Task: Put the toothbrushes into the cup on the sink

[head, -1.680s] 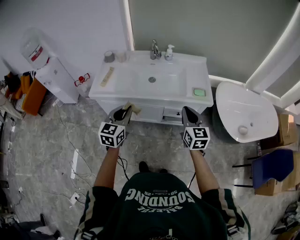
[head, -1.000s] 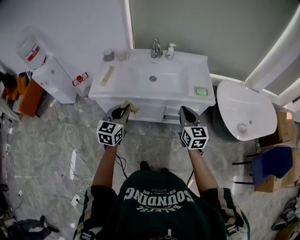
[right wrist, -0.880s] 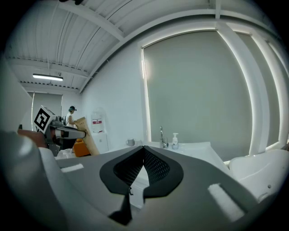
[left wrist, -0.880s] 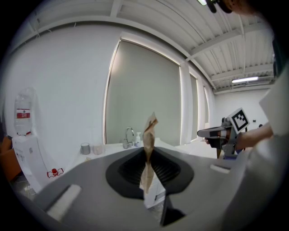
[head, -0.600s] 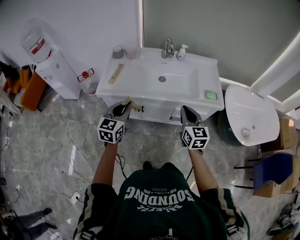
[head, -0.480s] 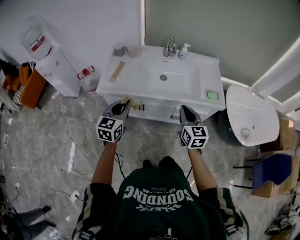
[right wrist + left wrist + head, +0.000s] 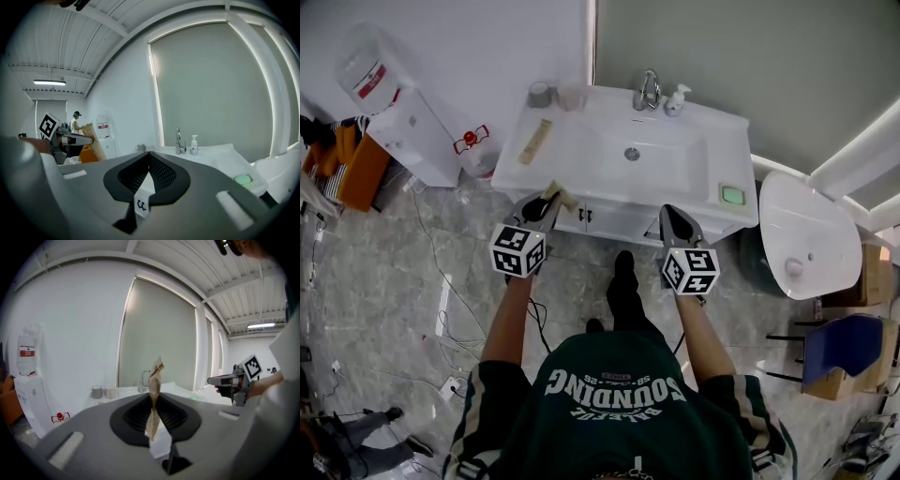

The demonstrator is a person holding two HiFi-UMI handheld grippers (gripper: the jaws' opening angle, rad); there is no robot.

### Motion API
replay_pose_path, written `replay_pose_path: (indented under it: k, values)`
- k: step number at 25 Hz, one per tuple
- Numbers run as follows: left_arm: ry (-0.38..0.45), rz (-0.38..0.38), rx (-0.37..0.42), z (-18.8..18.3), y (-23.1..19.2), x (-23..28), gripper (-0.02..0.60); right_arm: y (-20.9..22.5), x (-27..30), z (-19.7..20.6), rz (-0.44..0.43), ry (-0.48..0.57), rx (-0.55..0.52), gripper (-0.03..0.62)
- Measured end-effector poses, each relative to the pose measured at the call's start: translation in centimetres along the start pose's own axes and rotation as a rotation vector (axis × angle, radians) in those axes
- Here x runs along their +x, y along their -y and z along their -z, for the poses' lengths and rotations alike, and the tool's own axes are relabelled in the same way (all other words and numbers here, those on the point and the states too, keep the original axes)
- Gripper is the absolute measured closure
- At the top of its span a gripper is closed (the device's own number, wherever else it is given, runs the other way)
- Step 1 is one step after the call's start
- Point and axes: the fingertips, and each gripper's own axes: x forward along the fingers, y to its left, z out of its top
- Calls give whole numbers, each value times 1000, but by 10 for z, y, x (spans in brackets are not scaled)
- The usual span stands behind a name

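Stepping nearer has brought the sink closer; my left gripper pinches the tan-wrapped toothbrush, right gripper pressed together empty, cup upper-centre nearly reachable.

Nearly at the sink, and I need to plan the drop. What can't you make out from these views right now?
- Contents of the tan wrapper in the left gripper: hidden by its own paper in both the left gripper view and the head view.
- Insides of the grey cup and the pale cup: too small in every view.
- The tan packet on the sink: too small in the head view to identify.
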Motion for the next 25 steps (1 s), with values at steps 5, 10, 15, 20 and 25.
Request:
replay_pose_path:
  k: [5, 10, 15, 20, 25]
  values:
    - [-20, 12, 14, -9, -17, 52, 492, 30, 50, -8, 2, 8, 20, 588]
    - [-38, 8, 19, -24, -45, 117, 492, 65, 114, -23, -8, 11, 25, 588]
    - [-56, -14, 11, -48, -71, 185, 492, 111, 181, -47, -31, 7, 24, 588]
    - [-63, -52, 9, -74, -92, 239, 492, 149, 240, -71, -73, 4, 21, 588]
    - [-82, -88, 6, -81, -109, 268, 492, 160, 281, -83, -132, -4, 15, 588]
